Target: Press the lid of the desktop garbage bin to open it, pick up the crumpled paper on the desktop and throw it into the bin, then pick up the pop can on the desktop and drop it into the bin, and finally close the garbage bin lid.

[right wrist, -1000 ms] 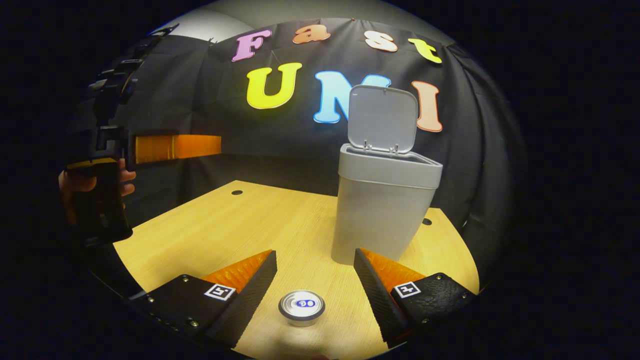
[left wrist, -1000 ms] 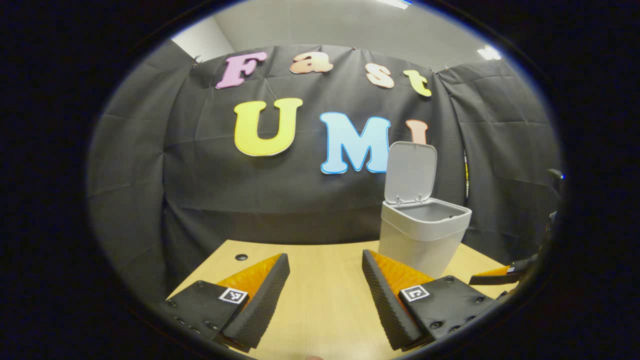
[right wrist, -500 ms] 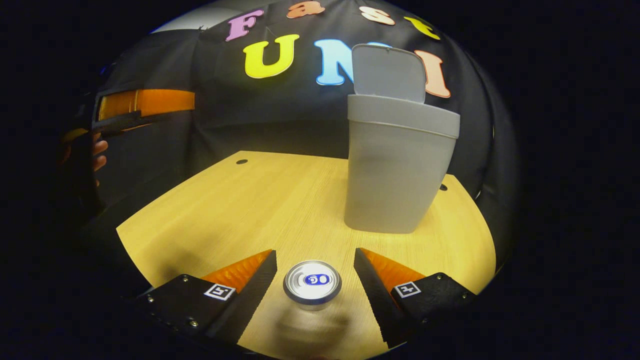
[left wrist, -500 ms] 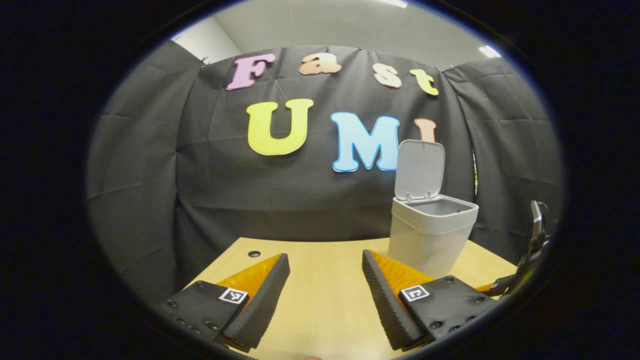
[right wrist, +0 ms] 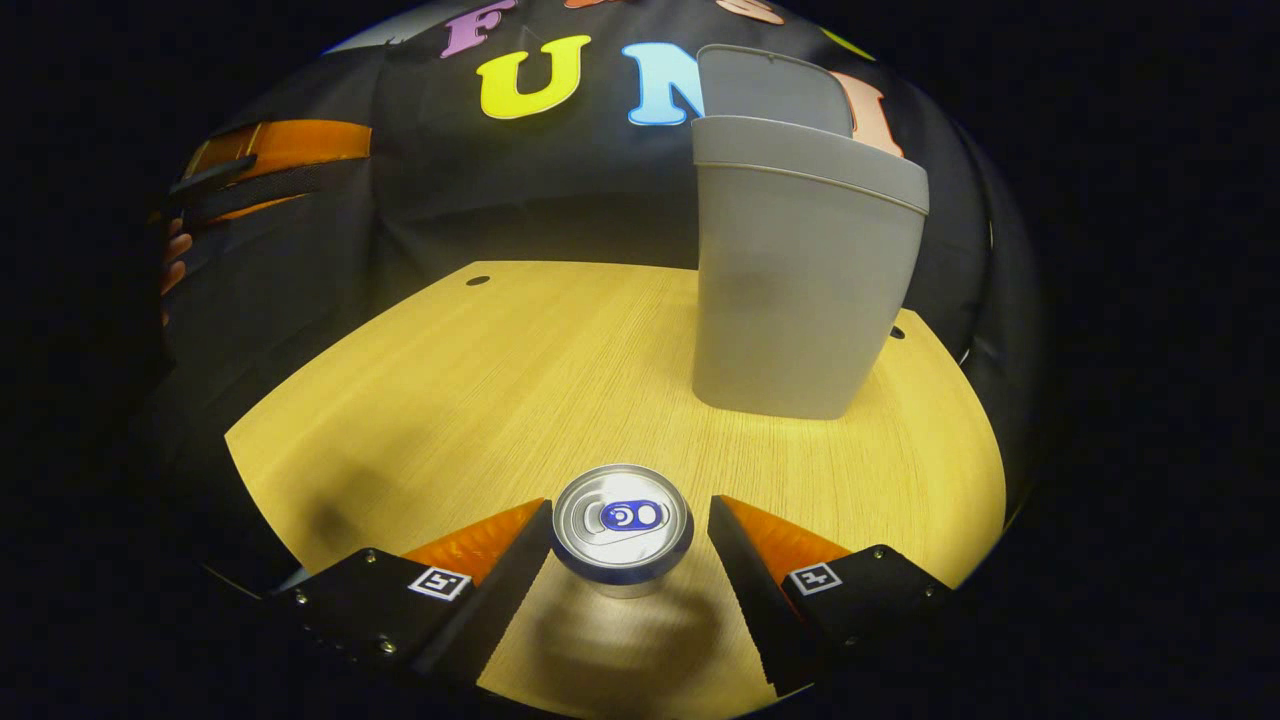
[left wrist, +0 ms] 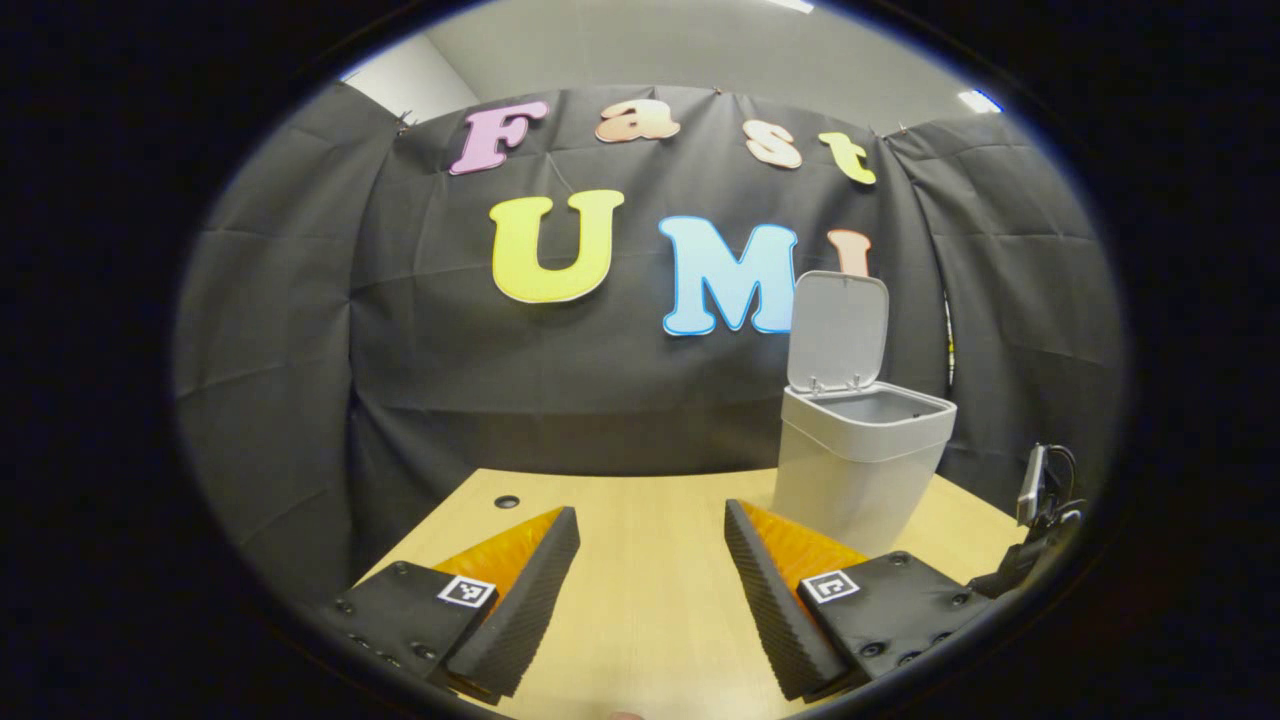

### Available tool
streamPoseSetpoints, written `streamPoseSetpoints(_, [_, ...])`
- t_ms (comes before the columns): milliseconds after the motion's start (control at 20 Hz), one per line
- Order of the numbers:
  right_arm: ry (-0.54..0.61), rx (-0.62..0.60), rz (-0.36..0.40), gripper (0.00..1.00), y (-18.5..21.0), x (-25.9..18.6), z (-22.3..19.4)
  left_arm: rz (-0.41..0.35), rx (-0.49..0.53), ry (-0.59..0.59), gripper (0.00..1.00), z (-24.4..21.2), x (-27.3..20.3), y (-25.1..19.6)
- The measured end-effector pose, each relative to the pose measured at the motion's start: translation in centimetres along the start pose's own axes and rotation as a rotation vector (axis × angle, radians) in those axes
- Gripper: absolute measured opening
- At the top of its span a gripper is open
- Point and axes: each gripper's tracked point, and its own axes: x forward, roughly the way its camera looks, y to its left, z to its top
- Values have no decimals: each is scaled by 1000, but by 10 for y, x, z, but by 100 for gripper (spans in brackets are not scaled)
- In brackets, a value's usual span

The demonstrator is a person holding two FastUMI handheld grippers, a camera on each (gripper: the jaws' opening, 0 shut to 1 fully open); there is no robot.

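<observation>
The pop can (right wrist: 622, 525) stands (upright) between the right tool's (right wrist: 630, 560) spread fingers.

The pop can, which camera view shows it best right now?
The right gripper view: the pop can stands upright on the desk, its top facing the camera, between the open fingers of the right gripper. The left gripper view looks toward the open bin and gives nothing of the can.

Sharp, fisheye-bent views; overhead light glares off the pop can (right wrist: 622, 518) top.
</observation>
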Motion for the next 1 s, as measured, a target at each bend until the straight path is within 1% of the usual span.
streamPoseSetpoints(100, [7,-1,-1,98,1,1,-1,-3,-2,3,95,-1,0,-2])
streamPoseSetpoints(150, [9,-1,4,98,2,1,-2,0,-3,7,91,-2,0,-1])
streamPoseSetpoints(250, [12,-8,3,84,1,1,-3,3,-6,11,95,-4,-1,1])
streamPoseSetpoints(500, [-6,-6,5,84,-2,-6,3,8,-17,14,89,-5,-2,4])
streamPoseSetpoints(550, [-21,-5,9,84,-2,-8,8,9,-18,16,89,-6,-2,4])
streamPoseSetpoints(650, [-49,-8,3,84,-5,-14,19,8,-21,17,94,-8,-2,3])
streamPoseSetpoints(800, [-112,-10,-8,84,-11,-27,45,5,-28,15,100,-8,-3,1])
streamPoseSetpoints(950, [-188,-9,-17,84,-18,-41,78,4,-28,16,100,-10,-2,-1])
streamPoseSetpoints(1000, [-212,-13,-21,84,-21,-45,90,5,-30,16,95,-10,-2,-1])
